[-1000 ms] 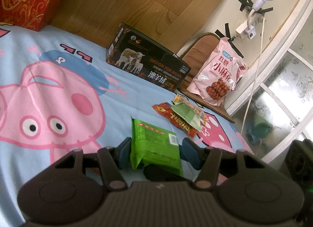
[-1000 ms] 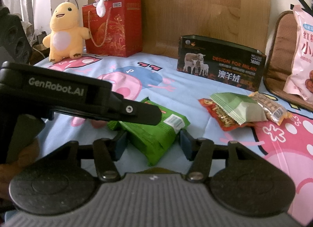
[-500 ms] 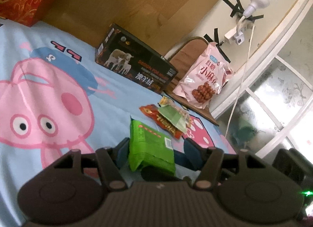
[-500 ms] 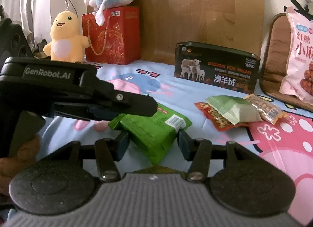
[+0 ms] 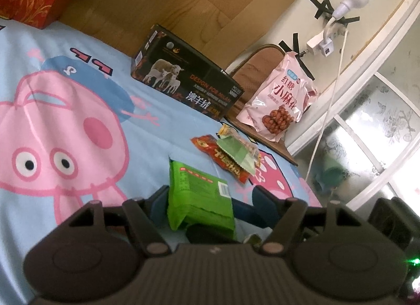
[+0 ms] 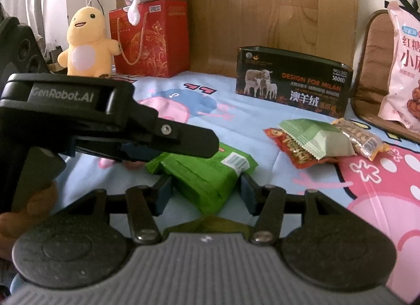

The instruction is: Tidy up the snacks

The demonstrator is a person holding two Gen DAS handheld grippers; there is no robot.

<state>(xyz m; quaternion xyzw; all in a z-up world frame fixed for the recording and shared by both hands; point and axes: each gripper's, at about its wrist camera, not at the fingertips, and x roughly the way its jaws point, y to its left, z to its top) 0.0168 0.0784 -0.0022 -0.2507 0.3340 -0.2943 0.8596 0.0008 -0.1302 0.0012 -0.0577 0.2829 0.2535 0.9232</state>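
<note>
Straddling green snack pack [image 5: 200, 197], left gripper [image 5: 210, 200] jaws just widening off it, right gripper [image 6: 204, 190] clamping it.

1. My left gripper [image 5: 208, 200] has a dark ribbed housing, two round domed side caps, black linkage arms with silvery rivets, and dark blue pads.
2. My right gripper [image 6: 204, 192] is built the same.
3. From the right wrist I read "GenRobot.AI" in pale lettering on the left gripper's black side.

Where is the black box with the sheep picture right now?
The black box stands upright at the far edge of the blue cartoon bedsheet, against the wooden headboard. It is behind the small snack pile, right of centre in the right-wrist view.
</note>
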